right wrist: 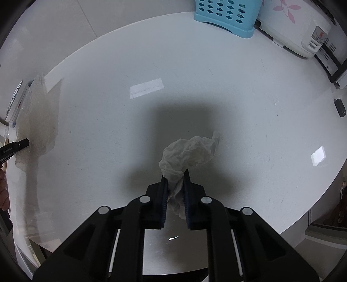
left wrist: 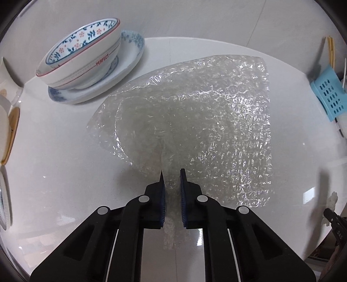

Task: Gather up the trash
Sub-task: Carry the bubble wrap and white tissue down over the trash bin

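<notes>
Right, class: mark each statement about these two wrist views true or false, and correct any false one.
1. The left tool grips bubble wrap. True.
2. The right tool is open and holds nothing. False: it is shut on a crumpled tissue.
3. The floral bowl sits on a plate. True.
4. The perforated basket is red. False: it is light blue.
</notes>
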A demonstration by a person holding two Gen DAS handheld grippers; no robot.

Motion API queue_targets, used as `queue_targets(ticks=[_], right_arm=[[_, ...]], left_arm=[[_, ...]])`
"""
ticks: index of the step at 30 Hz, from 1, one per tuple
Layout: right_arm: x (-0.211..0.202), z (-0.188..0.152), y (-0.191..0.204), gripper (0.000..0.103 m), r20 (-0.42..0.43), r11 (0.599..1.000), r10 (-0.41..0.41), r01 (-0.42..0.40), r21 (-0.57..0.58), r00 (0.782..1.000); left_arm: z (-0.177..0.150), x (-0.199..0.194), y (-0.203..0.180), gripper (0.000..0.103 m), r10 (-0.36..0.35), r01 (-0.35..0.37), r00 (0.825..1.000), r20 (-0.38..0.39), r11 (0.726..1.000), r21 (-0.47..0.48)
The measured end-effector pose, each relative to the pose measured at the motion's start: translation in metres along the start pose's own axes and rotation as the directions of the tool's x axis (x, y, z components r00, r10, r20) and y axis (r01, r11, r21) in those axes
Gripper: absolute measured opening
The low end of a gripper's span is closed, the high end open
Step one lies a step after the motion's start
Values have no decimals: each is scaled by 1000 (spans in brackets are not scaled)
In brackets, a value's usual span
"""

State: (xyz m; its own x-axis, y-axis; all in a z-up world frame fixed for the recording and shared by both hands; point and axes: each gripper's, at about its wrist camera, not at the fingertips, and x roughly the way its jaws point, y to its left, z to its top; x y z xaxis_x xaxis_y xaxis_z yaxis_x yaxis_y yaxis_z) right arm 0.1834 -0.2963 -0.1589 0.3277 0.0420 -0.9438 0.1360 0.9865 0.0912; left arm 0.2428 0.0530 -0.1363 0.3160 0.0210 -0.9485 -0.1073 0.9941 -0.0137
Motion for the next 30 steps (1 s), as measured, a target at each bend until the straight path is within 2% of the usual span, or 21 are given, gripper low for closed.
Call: queue_targets(ticks=[9,14,24,30], right_arm=[[-28,-4,-4,12,45,999,20,-18,-26,999],[-40,3,2,12,71,999,31,-29,-37,997],[-80,-21,7,12,131,996,56,-47,-78,990],[-101,-43,4,12,140,992,99,-86,-97,985]], left_arm=[[-12,-41,-5,10,-56,54,998,42,998,30],[-31,-60,-27,10,-69,67,996,58,997,40],[-65,-100,-45,10,-88,82,991,96,995,62],[-97,-118,-53,10,-98,92,989,108,994,63]])
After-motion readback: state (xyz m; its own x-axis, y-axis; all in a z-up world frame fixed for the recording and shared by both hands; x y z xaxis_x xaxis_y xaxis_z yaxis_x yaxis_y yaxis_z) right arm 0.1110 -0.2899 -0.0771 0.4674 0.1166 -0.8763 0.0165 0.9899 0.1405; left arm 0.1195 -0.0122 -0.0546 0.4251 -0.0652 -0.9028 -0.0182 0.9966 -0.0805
